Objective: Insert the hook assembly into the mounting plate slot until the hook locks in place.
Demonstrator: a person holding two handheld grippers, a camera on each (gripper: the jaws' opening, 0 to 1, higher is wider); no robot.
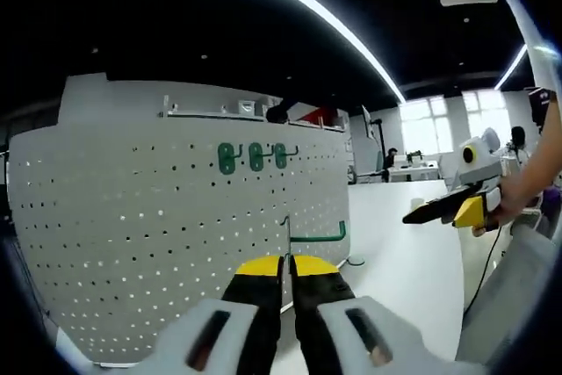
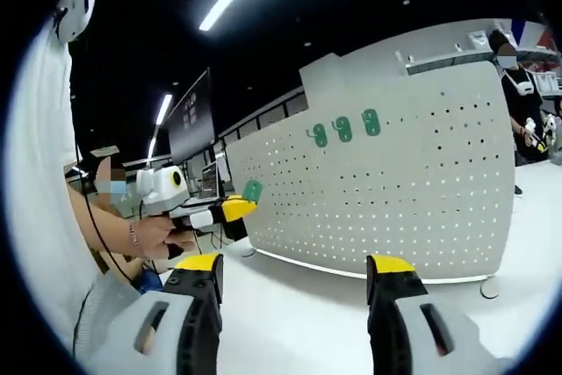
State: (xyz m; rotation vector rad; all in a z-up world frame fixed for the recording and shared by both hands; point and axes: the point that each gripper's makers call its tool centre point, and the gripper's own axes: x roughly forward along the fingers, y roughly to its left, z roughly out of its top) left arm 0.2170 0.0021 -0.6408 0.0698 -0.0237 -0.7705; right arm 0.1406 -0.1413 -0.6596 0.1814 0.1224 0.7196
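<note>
Green hook [image 1: 318, 236] clamped in my left gripper [image 1: 286, 263], tip at the pegboard [image 1: 132, 217]. Right gripper [image 2: 299, 274] spread, empty. I risk missing the slot if the hook twists.

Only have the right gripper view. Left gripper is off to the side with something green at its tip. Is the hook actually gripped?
Observer: Yes. In the left gripper view the left gripper has its jaws shut on the green hook, whose thin stem rises from between them.
Operator: Which way does its arm point?
Observer: To that view's right, ending in a small upturned tip.
Operator: Where does it sit against the board?
Observer: In front of the lower part of the pegboard, below the three mounted green hooks. Whether it touches the board, I cannot tell.
</note>
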